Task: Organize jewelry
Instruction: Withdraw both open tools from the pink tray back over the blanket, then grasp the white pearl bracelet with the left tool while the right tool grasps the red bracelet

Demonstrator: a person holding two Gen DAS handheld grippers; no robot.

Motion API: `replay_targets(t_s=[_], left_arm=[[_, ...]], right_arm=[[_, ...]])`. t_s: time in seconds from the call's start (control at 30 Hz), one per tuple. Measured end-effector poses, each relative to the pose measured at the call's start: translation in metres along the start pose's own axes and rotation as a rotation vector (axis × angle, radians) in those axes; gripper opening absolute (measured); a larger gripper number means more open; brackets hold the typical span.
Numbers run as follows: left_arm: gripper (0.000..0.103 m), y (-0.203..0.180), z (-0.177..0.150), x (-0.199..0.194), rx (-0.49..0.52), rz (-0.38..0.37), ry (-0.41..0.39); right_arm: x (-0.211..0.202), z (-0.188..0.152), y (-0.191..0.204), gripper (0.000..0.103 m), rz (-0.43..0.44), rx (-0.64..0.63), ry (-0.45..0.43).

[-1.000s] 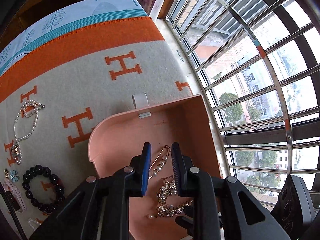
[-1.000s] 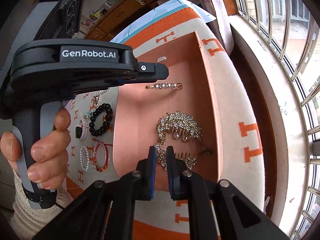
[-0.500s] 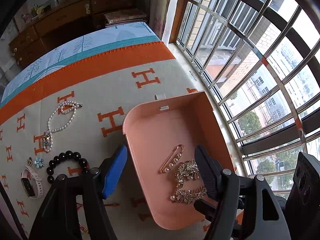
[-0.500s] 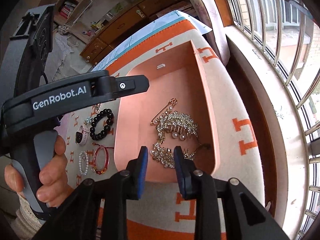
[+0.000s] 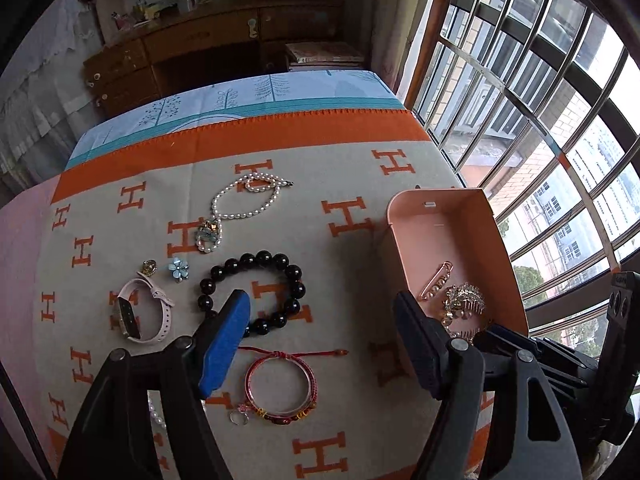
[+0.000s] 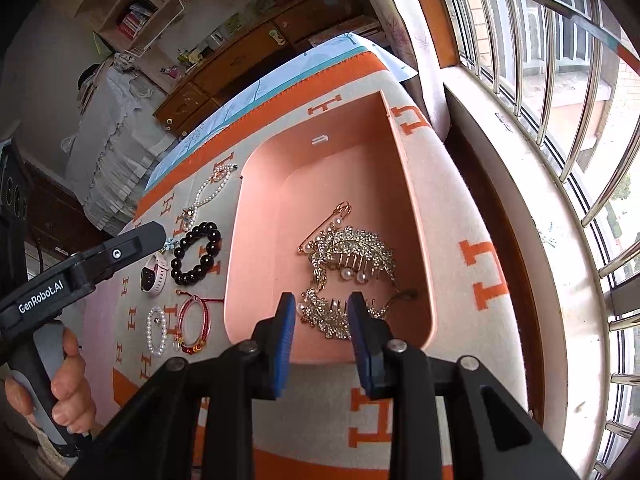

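1. We are by a big window with metal bars. A bed or table wears a blanket (image 5: 304, 160) with orange H letters on it.
2. A pink box (image 6: 260, 240) sits on the blanket, on the window side. A gold pin with pearls (image 6: 326, 226) and two sparkly hair combs (image 6: 352, 252) lie inside it.
3. More jewelry waits on the blanket beside the box: a black bead bracelet (image 5: 252, 290), a red string bracelet (image 5: 280, 384), a pearl necklace (image 5: 240, 208), a pink watch (image 5: 140, 314), a small blue flower (image 5: 179, 269), a little ring (image 5: 239, 416) and a pearl bracelet (image 6: 156, 330).
4. Our left gripper (image 5: 320, 340) is spread wide with nothing in it. It hangs over the black beads and the red bracelet.
5. Our right gripper (image 6: 322, 334) is apart too, and holds nothing. It hangs at the near end of the box, over the lower comb.
6. We think a piece from the blanket goes in next.
7. What could go wrong? The beads are round and may slip out. The red string could catch on the ring beside it and drag it.
8. The box wall stands up just beside our left gripper. If we swing across low, we could bump it and push the box.
9. The far half of the box has open room. We can lift up high and come down there.
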State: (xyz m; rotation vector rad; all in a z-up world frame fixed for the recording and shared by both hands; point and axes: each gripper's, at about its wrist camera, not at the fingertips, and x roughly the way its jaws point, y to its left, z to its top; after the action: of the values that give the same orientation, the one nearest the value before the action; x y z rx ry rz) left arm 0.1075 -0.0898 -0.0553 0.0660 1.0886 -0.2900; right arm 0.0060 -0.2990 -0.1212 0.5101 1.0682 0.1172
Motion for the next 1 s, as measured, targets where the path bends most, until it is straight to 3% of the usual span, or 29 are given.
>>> replay_targets(t_s=[0.2,0.47,0.73,1.0], left_arm=[[0.072,0.061,-0.012,-0.028,-0.107,0.096,-0.053],[0.073,0.124,-0.029,-0.051,-0.231,0.152,-0.084],[0.073,0.145,-0.052,-0.048,-0.233,0.181,-0.063],[0.073,0.16,-0.085,-0.023,-0.211,0.218,0.018]], right_arm=[[0.004,-0.001,0.006,0.028,-0.017,-0.009,0.005],[0.004,0.004,0.034,0.028,-0.057,-0.072,0.004],[-0.006,0.005,0.092,0.028,-0.047,-0.242,-0.046],[0.026,-0.003,0.139,0.028,-0.025,-0.372,0.047]])
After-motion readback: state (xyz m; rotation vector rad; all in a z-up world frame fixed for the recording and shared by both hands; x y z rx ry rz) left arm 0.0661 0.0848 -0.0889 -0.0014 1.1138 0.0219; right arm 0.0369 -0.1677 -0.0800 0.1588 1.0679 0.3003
